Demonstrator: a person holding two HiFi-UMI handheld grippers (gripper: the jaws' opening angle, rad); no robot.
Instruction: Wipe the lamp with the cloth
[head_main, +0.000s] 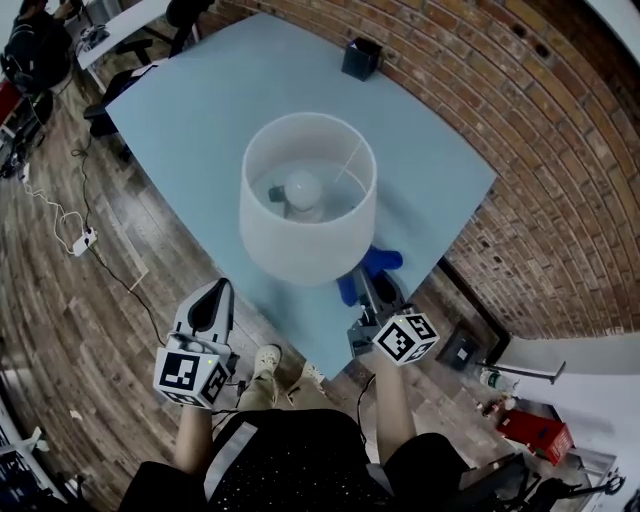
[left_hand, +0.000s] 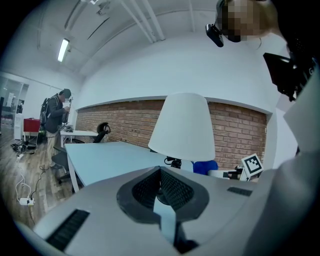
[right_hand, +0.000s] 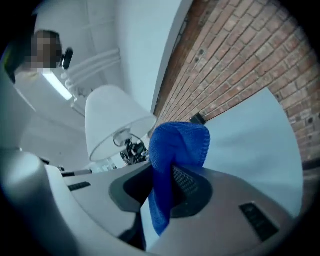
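A lamp with a white shade (head_main: 308, 205) stands near the front corner of the light blue table (head_main: 220, 110); its bulb (head_main: 303, 187) shows inside from above. The shade also fills the middle of the left gripper view (left_hand: 183, 127) and the upper left of the right gripper view (right_hand: 112, 122). My right gripper (head_main: 372, 290) is shut on a blue cloth (right_hand: 172, 160), just right of the shade's lower rim; the cloth (head_main: 372, 268) bunches out past the jaws. My left gripper (head_main: 212, 305) hangs off the table's front edge, left of the lamp, jaws shut with nothing in them.
A dark square container (head_main: 361, 58) sits at the table's far edge. A brick wall (head_main: 520, 120) runs along the right. Wooden floor with cables and a power strip (head_main: 80, 241) lies to the left. A person (left_hand: 56, 117) stands by desks far off.
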